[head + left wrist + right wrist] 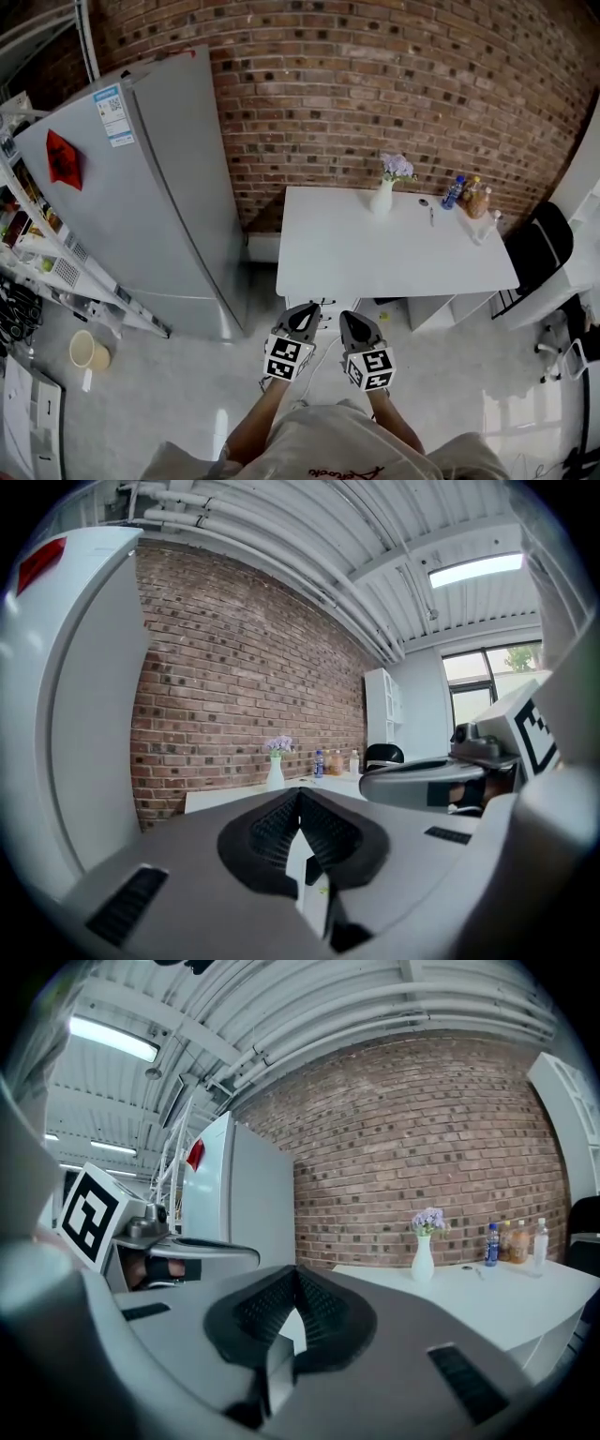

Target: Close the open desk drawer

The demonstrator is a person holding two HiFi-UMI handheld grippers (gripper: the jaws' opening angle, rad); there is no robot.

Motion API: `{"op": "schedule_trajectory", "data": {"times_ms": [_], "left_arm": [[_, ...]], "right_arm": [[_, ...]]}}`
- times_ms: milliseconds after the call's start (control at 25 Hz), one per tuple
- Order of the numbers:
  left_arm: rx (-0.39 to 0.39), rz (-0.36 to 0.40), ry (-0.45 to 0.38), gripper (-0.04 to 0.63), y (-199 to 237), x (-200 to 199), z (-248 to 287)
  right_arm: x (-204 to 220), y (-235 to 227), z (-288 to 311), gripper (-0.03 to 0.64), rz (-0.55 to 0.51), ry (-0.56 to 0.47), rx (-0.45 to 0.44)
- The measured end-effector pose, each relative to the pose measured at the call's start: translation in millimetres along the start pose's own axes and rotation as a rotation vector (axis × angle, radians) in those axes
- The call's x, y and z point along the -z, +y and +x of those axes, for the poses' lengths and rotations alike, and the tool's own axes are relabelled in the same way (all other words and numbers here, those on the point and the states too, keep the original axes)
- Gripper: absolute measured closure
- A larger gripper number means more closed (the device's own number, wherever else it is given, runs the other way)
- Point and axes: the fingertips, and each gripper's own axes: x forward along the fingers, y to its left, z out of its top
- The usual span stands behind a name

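Observation:
The white desk (394, 253) stands against the brick wall, ahead of me. Under its front right edge shows a white drawer unit (448, 307); whether a drawer stands out of it I cannot tell. Both grippers hover side by side in front of the desk's near edge, apart from it. My left gripper (305, 311) (300, 794) is shut with nothing between its pads. My right gripper (353, 320) (296, 1274) is shut and empty too. The desk (234, 797) (506, 1302) lies beyond both pairs of jaws in the gripper views.
A tall grey fridge (141, 206) stands left of the desk. A white vase with flowers (382, 195), bottles (454, 192) and a pen lie on the desk's far side. A black chair (534, 248) is at the right, a metal shelf (37, 253) and a beige pot (89, 352) at the left.

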Motion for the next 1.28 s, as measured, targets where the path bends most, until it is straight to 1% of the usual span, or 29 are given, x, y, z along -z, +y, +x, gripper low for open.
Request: {"op": "schedule_trajectory", "data": {"times_ms": [160,400,560,760,1000,1280], "left_arm": [[-0.013,0.002,-0.002,0.583,-12.4,-1.8,-14.5],[-0.042,-0.025,0.004,0.583,-50.4,5.0,-39.2],[-0.062,-0.057,0.024,0.581,-84.8,14.9,-59.2],[-0.08,-0.054,0.059,0.582,-133.6,35.6,-85.2],[-0.075,-0.062,0.085,0.583,-182.5,57.8,-120.4],[-0.072,-0.04,0.078,0.581,-213.3,61.3,-148.8]], "right_arm": [[-0.5,10.1,-18.1,0.598,-0.006,0.001,-0.017],[7.4,16.3,-60.4,0.598,-0.008,0.014,-0.047],[19.8,20.4,-103.5,0.598,0.008,0.033,-0.061],[39.4,27.4,-155.1,0.598,0.026,0.048,-0.076],[55.9,39.6,-208.0,0.598,0.033,0.054,-0.067],[67.4,53.4,-247.9,0.598,0.04,0.047,-0.048]]}}
